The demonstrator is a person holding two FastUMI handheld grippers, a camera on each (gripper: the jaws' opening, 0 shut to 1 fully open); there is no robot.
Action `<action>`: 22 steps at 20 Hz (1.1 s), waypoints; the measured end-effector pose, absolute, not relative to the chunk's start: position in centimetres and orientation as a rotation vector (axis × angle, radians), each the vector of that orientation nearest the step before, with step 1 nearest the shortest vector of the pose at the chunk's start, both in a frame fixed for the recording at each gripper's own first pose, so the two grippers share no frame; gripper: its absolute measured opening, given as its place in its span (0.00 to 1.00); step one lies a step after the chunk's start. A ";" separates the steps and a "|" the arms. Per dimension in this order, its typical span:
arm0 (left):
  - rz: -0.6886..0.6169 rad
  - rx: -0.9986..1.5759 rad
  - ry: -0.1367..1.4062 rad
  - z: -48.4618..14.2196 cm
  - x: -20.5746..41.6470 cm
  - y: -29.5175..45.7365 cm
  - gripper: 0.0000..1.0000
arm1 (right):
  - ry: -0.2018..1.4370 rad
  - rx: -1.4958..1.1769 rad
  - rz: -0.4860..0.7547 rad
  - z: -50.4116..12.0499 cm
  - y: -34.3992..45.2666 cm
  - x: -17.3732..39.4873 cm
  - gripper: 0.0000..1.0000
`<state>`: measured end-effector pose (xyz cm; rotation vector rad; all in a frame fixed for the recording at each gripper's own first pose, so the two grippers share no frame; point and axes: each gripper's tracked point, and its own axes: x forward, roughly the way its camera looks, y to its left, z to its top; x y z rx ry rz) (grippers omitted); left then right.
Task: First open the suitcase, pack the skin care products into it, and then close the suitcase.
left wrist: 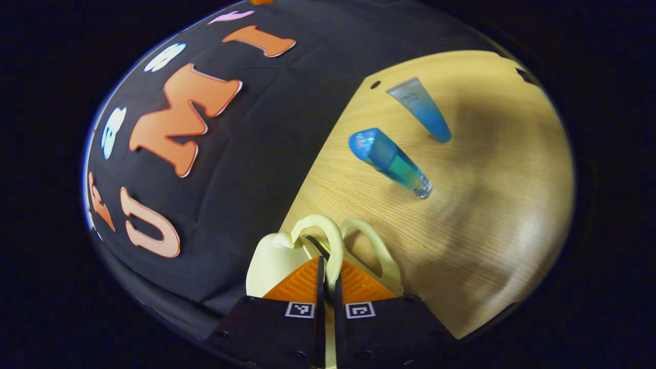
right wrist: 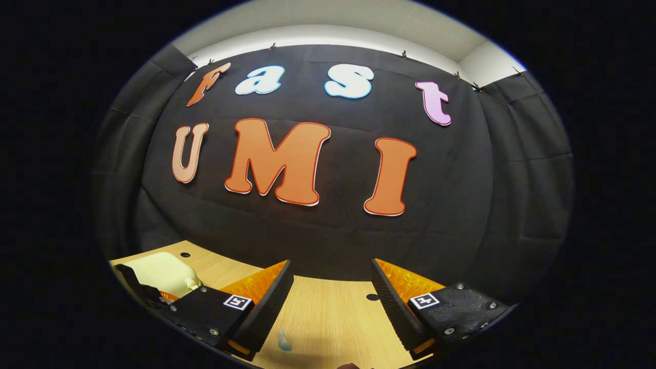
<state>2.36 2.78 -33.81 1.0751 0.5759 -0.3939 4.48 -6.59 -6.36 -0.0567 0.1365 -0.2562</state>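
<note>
In the left gripper view my left gripper (left wrist: 329,265) is shut on one of two pale cream loop handles (left wrist: 333,241) of the cream suitcase (left wrist: 274,261), which sits close under the fingers at the table's edge. Further out on the wooden table (left wrist: 487,205) lie a blue bottle (left wrist: 390,162) with a clear end and a blue-to-clear tube (left wrist: 421,108), both apart from the gripper. In the right gripper view my right gripper (right wrist: 332,264) is open and holds nothing above the table. The cream suitcase (right wrist: 163,270) shows at its lower left, and a sliver of a blue item (right wrist: 283,341) lies below the fingers.
The booth's black cloth wall (left wrist: 246,169) stands right behind the table's back edge. Small round holes (right wrist: 372,296) mark the tabletop near that edge. A dark part of the other gripper (right wrist: 136,283) rests against the suitcase in the right gripper view.
</note>
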 end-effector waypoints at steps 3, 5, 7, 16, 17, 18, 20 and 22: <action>-0.344 1.004 0.538 -30.1 3.1 3.9 0.08 | 0.134 -0.059 -0.242 -6.3 -5.8 4.9 0.96; -0.319 0.943 0.530 -28.5 3.1 4.7 0.07 | 0.138 -0.059 -0.226 -6.5 -5.1 5.3 0.96; -0.287 0.877 0.527 -26.6 4.2 6.2 0.07 | 0.136 -0.060 -0.211 -6.3 -4.2 5.7 0.96; -0.145 0.559 0.488 -19.5 7.6 13.1 0.06 | 0.138 -0.065 -0.154 -5.9 0.4 7.5 0.96; -0.129 0.520 0.483 -18.9 7.7 14.2 0.06 | 0.140 -0.067 -0.151 -5.9 1.0 7.7 0.96; -0.120 0.496 0.474 -18.7 7.8 15.0 0.07 | 0.141 -0.069 -0.148 -5.9 1.4 7.8 0.96; -0.093 0.495 0.452 -17.7 7.9 17.3 0.07 | 0.143 -0.067 -0.142 -5.8 2.5 8.1 0.96; -0.070 0.475 0.443 -17.0 8.3 19.4 0.07 | 0.145 -0.068 -0.133 -5.7 3.8 8.6 0.96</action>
